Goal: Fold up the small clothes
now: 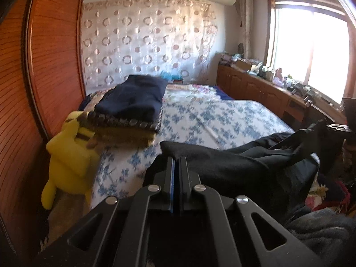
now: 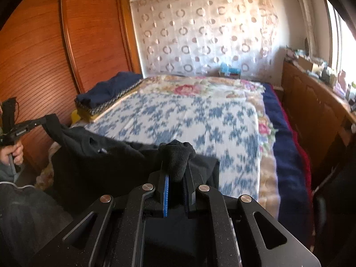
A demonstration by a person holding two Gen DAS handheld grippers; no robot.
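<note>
A black garment [image 1: 240, 166] hangs stretched between my two grippers over the near edge of the bed. My left gripper [image 1: 176, 160] is shut on one corner of it. My right gripper [image 2: 176, 155] is shut on a bunched corner of the same black garment [image 2: 98, 162]. In the right wrist view the left gripper [image 2: 42, 121] shows at far left, holding the other end. In the left wrist view the right gripper [image 1: 333, 126] shows at far right.
The bed [image 1: 211, 120] has a blue floral sheet. A stack of folded dark clothes [image 1: 133, 102] lies at its left side, also in the right wrist view [image 2: 106, 93]. A yellow plush toy [image 1: 66, 155] sits by the wooden wardrobe [image 1: 44, 66]. A cluttered cabinet [image 1: 267, 86] runs under the window.
</note>
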